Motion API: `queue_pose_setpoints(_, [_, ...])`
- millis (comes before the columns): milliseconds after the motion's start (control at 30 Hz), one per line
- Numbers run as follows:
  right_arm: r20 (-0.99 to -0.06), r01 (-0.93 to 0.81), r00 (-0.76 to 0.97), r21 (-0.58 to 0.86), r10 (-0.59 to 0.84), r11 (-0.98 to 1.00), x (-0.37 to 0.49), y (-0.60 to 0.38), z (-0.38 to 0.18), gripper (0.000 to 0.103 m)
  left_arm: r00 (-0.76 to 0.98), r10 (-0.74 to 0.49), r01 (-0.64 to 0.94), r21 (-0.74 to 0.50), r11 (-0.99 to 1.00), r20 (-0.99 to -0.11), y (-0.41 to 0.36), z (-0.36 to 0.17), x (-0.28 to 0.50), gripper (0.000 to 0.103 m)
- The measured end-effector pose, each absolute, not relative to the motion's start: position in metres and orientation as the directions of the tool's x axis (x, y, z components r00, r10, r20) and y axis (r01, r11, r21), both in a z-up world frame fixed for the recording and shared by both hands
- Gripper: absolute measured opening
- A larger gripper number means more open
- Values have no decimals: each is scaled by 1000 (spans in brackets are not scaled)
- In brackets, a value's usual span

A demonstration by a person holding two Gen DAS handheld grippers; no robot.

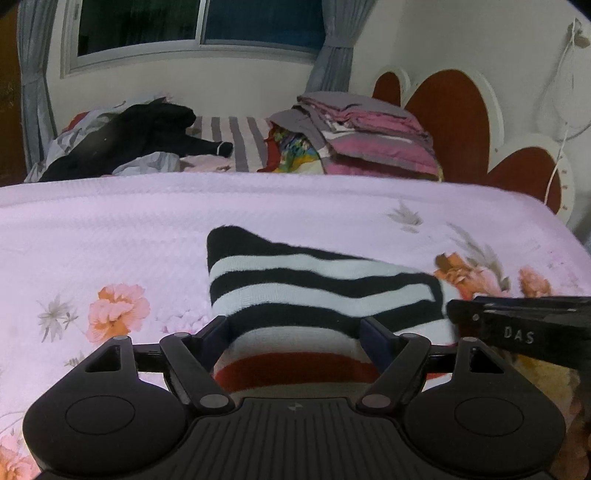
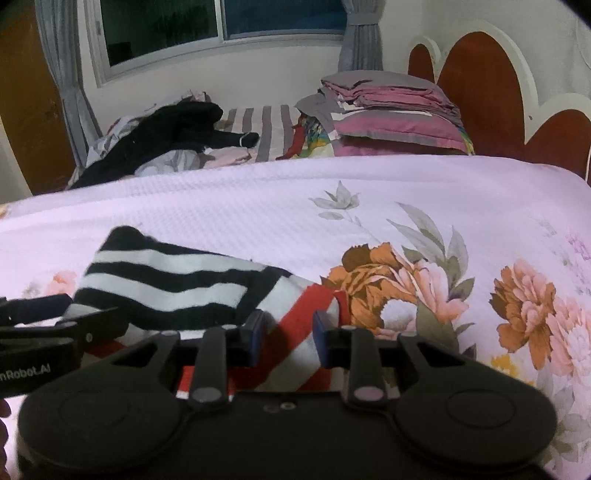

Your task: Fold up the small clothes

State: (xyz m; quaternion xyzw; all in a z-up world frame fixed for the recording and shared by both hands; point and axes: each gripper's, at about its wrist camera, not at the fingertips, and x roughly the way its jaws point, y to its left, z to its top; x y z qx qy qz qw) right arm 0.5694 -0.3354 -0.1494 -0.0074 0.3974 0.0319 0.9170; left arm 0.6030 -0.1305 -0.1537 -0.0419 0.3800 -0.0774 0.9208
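Two claws are working: your right claw is pinching the black-and-white striped knit garment with red bands; left claw is gaping wide, gripping nothing. Be lifting evenly.

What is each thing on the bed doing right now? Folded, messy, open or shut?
striped garment: partly folded, lying on the bedspread.
left gripper: jaws wide, garment between them.
right gripper: jaws narrow, red-striped edge between them.
black clothes: crumpled heap.
pink bedding: folded stack.
window: shut, dark.
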Motion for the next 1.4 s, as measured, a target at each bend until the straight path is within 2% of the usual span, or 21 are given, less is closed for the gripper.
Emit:
queue_pose_setpoints(100, [-732, -60, 681, -44, 8, 997, 575, -335, -159, 29, 693, -160, 102, -124, 987, -703, -130, -162, 607, 77])
queue_pose_setpoints(233, [-738, -53, 675, -39, 7, 998, 579, -340, -167, 30, 678, -170, 86, -153, 985, -715, -125, -167, 612, 77])
queue_pose_setpoints(467, [-744, -46, 668, -15, 19, 999, 580, -345, -171, 29, 670, -176, 81, -164, 983, -722, -124, -168, 611, 77])
queue_pose_setpoints(700, [-744, -40, 664, 62, 73, 997, 568, -359, -152, 32, 662, -215, 108, -192, 975, -718, -112, -156, 593, 77])
queue_pose_setpoints(900, [-744, -40, 652, 158, 145, 987, 550, -373, -140, 41, 625, -267, 133, -238, 962, -733, -103, -154, 574, 77])
queue_pose_setpoints(933, [-747, -43, 645, 172, 159, 984, 547, -373, -140, 46, 625, -275, 133, -248, 960, -731, -102, -154, 571, 78])
queue_pose_setpoints(967, [-754, -47, 633, 187, 174, 981, 545, -373, -142, 54, 626, -277, 131, -252, 959, -729, -100, -155, 567, 81])
queue_pose_setpoints(1033, [-765, -51, 612, 217, 202, 975, 538, -375, -147, 62, 609, -280, 128, -256, 958, -742, -99, -157, 562, 92])
queue_pose_setpoints(1400, [-790, -38, 573, 239, 217, 970, 521, -374, -159, 64, 563, -344, 142, -322, 936, -752, -100, -170, 556, 92])
